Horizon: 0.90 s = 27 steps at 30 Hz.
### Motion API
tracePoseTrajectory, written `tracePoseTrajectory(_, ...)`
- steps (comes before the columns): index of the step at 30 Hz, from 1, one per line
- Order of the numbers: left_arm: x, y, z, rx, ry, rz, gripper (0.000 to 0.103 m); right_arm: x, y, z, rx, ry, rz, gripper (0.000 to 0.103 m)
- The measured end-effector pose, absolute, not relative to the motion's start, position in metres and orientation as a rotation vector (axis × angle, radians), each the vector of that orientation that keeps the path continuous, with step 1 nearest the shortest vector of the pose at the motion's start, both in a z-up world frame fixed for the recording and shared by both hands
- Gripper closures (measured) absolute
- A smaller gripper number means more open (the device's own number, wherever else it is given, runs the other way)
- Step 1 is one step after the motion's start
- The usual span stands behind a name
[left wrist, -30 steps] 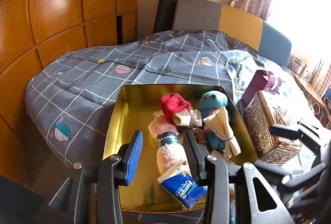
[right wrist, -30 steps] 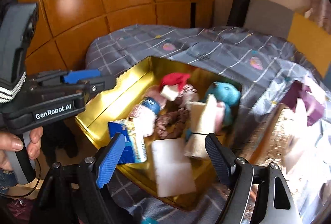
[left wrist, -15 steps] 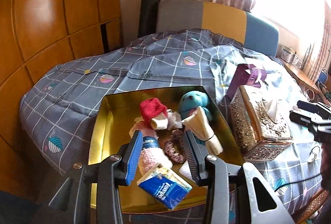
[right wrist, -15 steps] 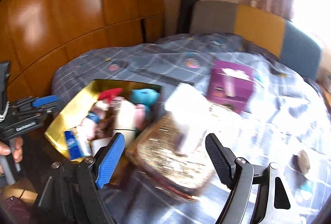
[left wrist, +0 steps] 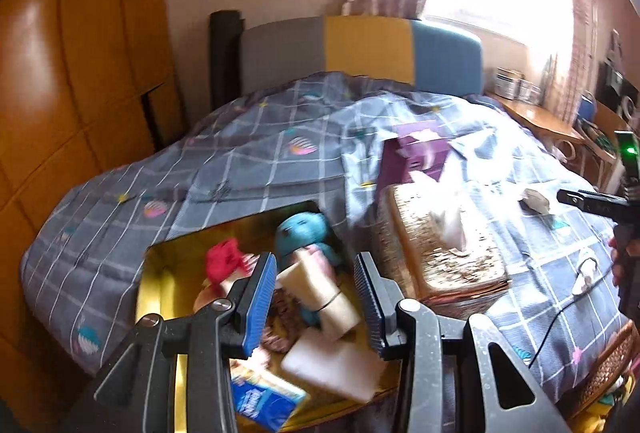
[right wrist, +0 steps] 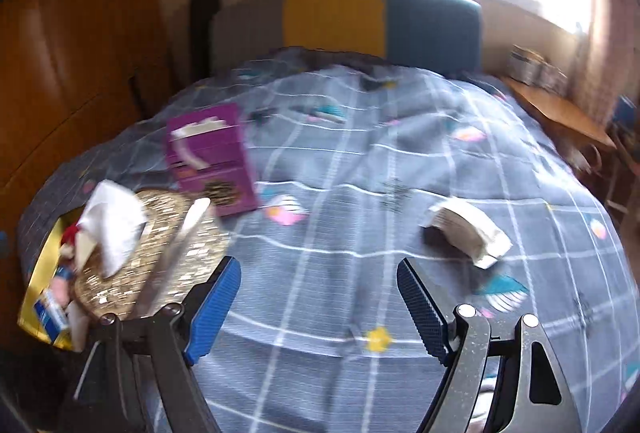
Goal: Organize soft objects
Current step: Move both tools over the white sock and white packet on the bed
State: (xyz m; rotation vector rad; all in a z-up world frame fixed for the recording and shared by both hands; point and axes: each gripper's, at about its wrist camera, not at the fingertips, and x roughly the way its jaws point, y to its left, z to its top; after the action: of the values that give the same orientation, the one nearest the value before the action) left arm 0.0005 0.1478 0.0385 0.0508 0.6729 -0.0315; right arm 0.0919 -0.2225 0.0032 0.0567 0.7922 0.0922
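- Blue ribbed pads line both tools; the left gripper (left wrist: 315, 299) hangs with its jaws apart and nothing between them, above the near end of a shiny gold rectangular tin tray (left wrist: 160, 285) that sits on the bed.
- The right gripper (right wrist: 319, 307) is spread wide and grips nothing, over the grey checked quilt (right wrist: 360, 161), touching no object.
- Inside the tray lie the soft things: a teal plush toy (left wrist: 302, 233) at the far end, a red knitted piece (left wrist: 222, 263) to its left, a cream rolled cloth bound with a dark band (left wrist: 320, 293), a flat white pad (left wrist: 332, 365) and a blue tissue packet (left wrist: 264, 403) at the near edge.
- The rolled cloth's long axis runs diagonally, from far left to near right in the left wrist view, lying across the plush toy.
- Just right of the tray stands a gold sequinned tissue box (left wrist: 444, 261) with white tissue sticking up from its top; it is blurred.
- Behind that box sits a purple cardboard box (right wrist: 212, 161), close to it.
- A small pale folded packet (right wrist: 466, 229) lies alone on the quilt, well apart from the tray, ahead and to the right of the right gripper's jaws; its long axis slants from far left to near right in the right wrist view.
- A grey, yellow and blue headboard (right wrist: 340, 21) closes the far end of the bed.
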Motion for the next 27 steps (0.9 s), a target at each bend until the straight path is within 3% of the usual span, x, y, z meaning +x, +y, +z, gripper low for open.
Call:
tracePoseTrajectory(16,0.042,-0.03,0.036,0.199,0.732,-0.473,0.062,0.069,-0.406,-0.019,0.555,0.805,-0.236,0.021)
tracePoseTrajectory(27,0.068,-0.206,-0.036,0.214,0.996,-0.915,0.06,0.023,-0.416,0.021,0.44,0.795,-0.139,0.018)
